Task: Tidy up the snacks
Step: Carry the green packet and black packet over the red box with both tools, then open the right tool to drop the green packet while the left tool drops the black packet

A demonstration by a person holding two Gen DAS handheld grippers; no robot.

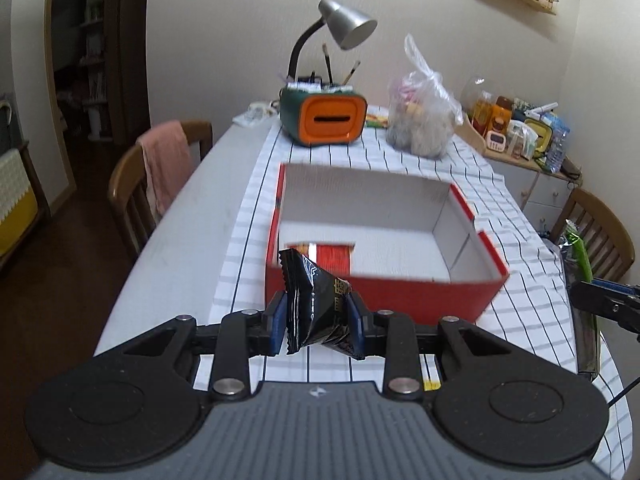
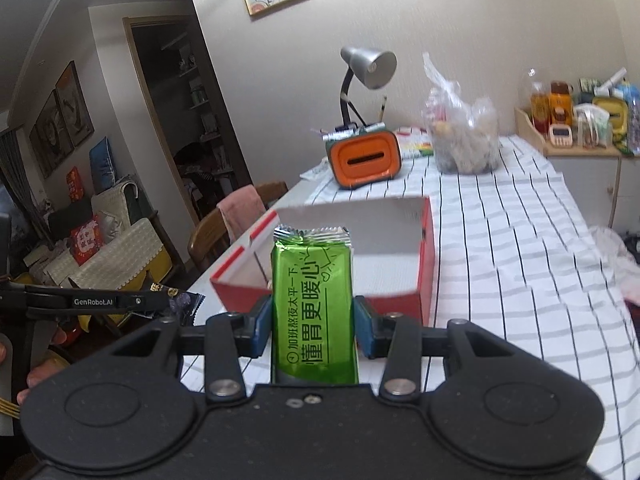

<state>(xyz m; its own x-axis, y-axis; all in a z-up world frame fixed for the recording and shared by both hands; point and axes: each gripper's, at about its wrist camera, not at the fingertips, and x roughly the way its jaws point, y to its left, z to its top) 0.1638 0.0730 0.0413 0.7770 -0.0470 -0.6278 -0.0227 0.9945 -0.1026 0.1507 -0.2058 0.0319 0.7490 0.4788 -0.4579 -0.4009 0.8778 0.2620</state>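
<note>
My left gripper point(image 1: 317, 320) is shut on a crumpled black snack packet point(image 1: 316, 304) and holds it just in front of the near wall of a red box with a white inside point(image 1: 384, 296). A red packet point(image 1: 334, 258) lies inside the box at its near left. My right gripper point(image 2: 313, 326) is shut on a green snack packet point(image 2: 313, 308), held upright before the same red box point(image 2: 426, 264). The left gripper with its black packet also shows at the left of the right wrist view point(image 2: 176, 304). The green packet shows at the right edge of the left wrist view point(image 1: 580, 256).
The table wears a white striped cloth point(image 1: 516, 280). Behind the box stand an orange and green holder with a desk lamp point(image 1: 324, 120) and a clear bag of snacks point(image 1: 420, 128). Wooden chairs stand at the left point(image 1: 132, 184) and right point(image 1: 600, 232). A side cabinet with goods point(image 1: 520, 132) is at the back right.
</note>
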